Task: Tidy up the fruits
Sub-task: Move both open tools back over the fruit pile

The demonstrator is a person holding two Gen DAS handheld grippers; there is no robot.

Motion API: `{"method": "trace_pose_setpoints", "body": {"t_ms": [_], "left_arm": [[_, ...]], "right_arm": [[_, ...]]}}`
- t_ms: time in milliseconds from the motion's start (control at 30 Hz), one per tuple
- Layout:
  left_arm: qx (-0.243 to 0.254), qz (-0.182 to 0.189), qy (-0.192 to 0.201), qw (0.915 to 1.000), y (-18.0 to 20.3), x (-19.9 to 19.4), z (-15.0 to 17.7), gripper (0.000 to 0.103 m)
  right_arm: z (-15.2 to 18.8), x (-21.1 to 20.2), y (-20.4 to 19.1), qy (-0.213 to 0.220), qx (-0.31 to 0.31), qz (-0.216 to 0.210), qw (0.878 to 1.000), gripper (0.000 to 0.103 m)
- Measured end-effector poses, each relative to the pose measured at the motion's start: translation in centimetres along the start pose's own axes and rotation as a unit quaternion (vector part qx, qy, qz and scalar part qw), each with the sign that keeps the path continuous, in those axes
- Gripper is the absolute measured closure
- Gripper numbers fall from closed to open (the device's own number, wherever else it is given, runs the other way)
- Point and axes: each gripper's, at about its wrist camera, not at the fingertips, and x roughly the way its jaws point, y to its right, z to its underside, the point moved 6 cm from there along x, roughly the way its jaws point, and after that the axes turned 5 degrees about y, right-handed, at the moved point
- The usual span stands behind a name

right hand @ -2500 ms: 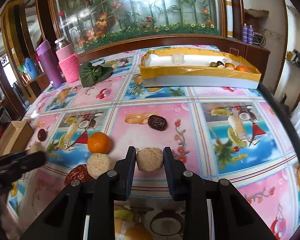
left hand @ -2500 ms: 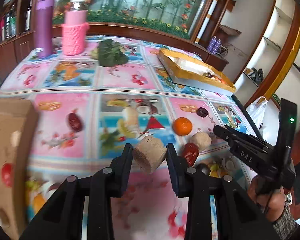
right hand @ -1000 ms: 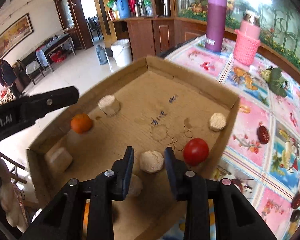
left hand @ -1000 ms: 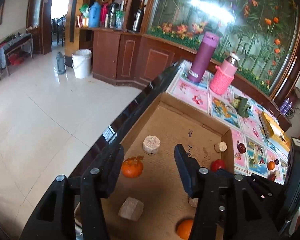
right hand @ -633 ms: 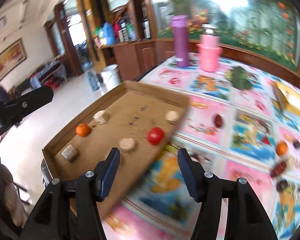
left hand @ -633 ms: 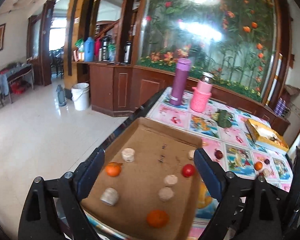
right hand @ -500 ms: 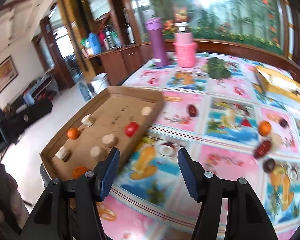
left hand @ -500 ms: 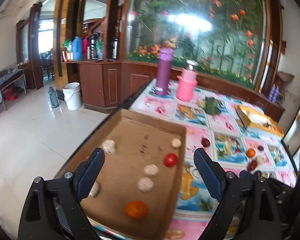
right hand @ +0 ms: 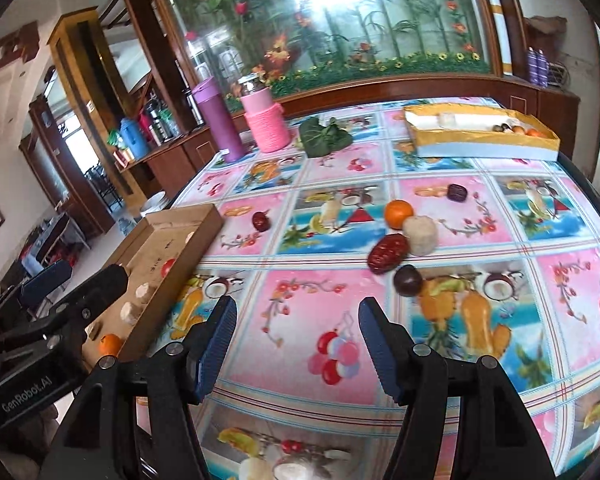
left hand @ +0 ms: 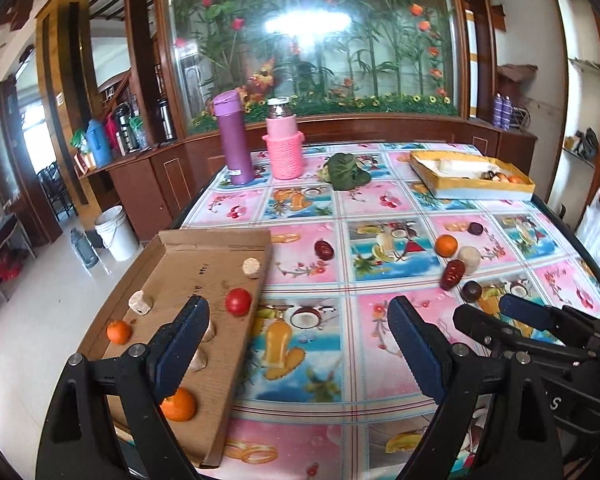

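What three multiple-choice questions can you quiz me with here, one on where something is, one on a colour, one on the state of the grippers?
1. Where is the red tomato?
A. in the cardboard tray
B. in the yellow box
C. on the tablecloth

2. What colour is the tall flask?
A. blue
B. purple
C. green

3. How are the left gripper and the right gripper?
A. both shut
B. one holding fruit
C. both open, empty

Answers: A, it lies on the tray's floor; B, its body is purple; C, wide gaps, nothing between the fingers.
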Motion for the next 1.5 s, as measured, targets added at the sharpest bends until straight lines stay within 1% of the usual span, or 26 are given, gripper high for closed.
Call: {"method": "trace_pose_setpoints", "body": {"t_ms": [100, 400, 833, 933, 1000, 1100, 1167, 1233, 1333, 1400, 1500], "left_arm": [[0.009, 0.001, -0.003, 1.0, 0.8, 0.0, 0.1, 0.013], [0.016, 0.006, -0.015, 0.9997, 1.7, 0.4, 0.5, 0.013], [0.003, 0.02, -0.049, 0.9986, 1.3, 2.0, 1.8, 0.013], [-0.005, 0.022, -0.054, 0.9983, 0.7, 2.3, 1.9, 0.013], [-0.012, 0.017, -0.059, 0.9981, 0.1, 2.8, 2.1, 0.013], [-0.024, 0.013, -0.076, 0.9967, -0.6, 4.3, 2.7, 0.013], [-0.032, 0.017, -0.089, 0.9954, -0.8, 5.5, 3.1, 0.013], [-0.038, 0.023, -0.096, 0.9944, -0.8, 6.4, 3.3, 0.013], [-0.043, 0.034, -0.106, 0.9929, -0.8, 8.0, 3.1, 0.013], [-0.047, 0.046, -0.112, 0.9915, -0.8, 9.5, 2.5, 0.013], [-0.051, 0.054, -0.133, 0.9884, -0.8, 12.3, 1.5, 0.013]], "right_arm": [[0.0, -0.3, 1.0, 0.002, 0.01, 0.001, 1.0, 0.035], [0.5, -0.3, 1.6, -0.001, 0.015, 0.001, 1.0, 0.035], [1.4, 0.6, 2.7, -0.02, 0.022, 0.012, 0.999, 0.035], [1.4, 0.4, 3.9, -0.021, 0.02, 0.025, 0.999, 0.035], [1.3, -0.1, 5.7, -0.019, 0.018, 0.049, 0.998, 0.034], [1.3, -0.8, 8.6, -0.021, 0.021, 0.085, 0.996, 0.034], [1.2, -1.3, 10.5, -0.023, 0.027, 0.106, 0.994, 0.034], [1.0, -1.5, 11.5, -0.026, 0.03, 0.118, 0.992, 0.034], [0.8, -1.1, 11.8, -0.034, 0.025, 0.119, 0.992, 0.034], [0.8, -0.3, 11.3, -0.045, 0.018, 0.11, 0.993, 0.034], [0.9, 1.6, 10.1, -0.065, 0.005, 0.096, 0.993, 0.034]]}}
